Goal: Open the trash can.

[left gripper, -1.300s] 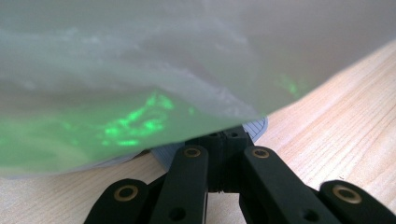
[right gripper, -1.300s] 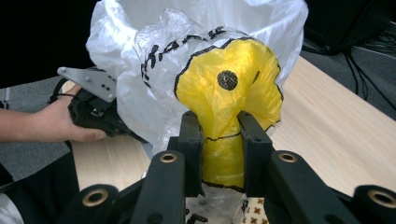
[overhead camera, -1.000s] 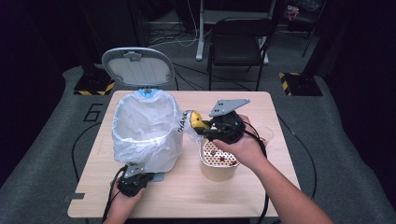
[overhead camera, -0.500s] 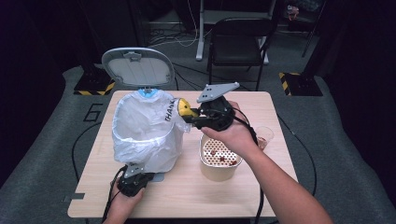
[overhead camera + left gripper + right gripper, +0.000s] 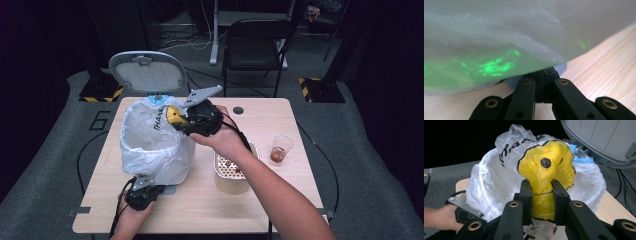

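Observation:
A grey pedal bin (image 5: 165, 177) lined with a white plastic bag (image 5: 150, 142) stands on the left half of the wooden table (image 5: 280, 200), its lid (image 5: 147, 72) raised. My right gripper (image 5: 181, 120) hovers over the bin's right rim, shut on a crumpled yellow-and-white plastic bag (image 5: 171, 115). In the right gripper view that bag (image 5: 546, 167) bulges up from between the black jaws of my right gripper (image 5: 541, 190) above the bin's mouth. My left gripper (image 5: 142, 192) sits at the bin's foot, jaws shut. Its tips (image 5: 544, 73) lie on the grey pedal (image 5: 562, 68) under the liner.
A tan container (image 5: 232, 175) with a perforated top stands right of the bin, under my right forearm. A clear cup (image 5: 281, 149) with reddish contents is farther right. A black chair (image 5: 257, 45) stands behind the table.
My right gripper carried the yellow-and-white bag left and away from the tan container to above the bin's rim. The left gripper stayed at the bin's foot.

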The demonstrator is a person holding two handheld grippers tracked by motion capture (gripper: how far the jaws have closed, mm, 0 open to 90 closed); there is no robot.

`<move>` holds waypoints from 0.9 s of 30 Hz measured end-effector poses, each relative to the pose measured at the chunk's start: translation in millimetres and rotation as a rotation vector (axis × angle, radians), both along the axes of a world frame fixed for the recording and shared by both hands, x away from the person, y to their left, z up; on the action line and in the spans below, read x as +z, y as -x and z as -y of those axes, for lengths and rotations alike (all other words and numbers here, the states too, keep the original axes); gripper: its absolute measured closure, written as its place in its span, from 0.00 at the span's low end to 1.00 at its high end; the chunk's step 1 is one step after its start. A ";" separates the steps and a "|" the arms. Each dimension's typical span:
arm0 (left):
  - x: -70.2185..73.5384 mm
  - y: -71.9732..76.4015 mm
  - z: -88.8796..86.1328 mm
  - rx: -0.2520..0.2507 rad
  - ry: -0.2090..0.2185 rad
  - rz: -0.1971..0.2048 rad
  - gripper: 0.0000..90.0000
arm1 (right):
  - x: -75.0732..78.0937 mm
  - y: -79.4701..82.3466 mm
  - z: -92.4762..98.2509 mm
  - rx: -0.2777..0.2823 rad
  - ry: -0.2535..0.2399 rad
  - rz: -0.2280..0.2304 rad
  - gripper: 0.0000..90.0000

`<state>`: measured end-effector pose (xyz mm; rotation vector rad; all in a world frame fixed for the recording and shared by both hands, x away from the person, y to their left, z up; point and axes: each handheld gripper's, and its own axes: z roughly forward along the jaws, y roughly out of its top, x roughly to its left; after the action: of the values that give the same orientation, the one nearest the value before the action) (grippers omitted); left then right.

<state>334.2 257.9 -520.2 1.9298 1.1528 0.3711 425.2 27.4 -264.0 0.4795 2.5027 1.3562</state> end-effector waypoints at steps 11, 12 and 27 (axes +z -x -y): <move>-0.1 -1.0 -0.3 -0.029 0.000 0.003 1.00 | -11.0 -10.1 -22.9 0.002 0.004 -0.013 0.82; -0.1 -0.5 0.0 -0.022 0.004 0.000 1.00 | -11.9 -11.1 -25.1 0.001 0.008 -0.009 0.82; -0.1 -0.9 -0.6 -0.026 0.002 0.002 1.00 | -20.0 -17.2 -42.0 -0.020 0.003 -0.014 0.65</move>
<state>335.2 258.5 -520.4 1.9407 1.1251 0.3580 442.4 69.3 -283.9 0.5133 2.5042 1.3458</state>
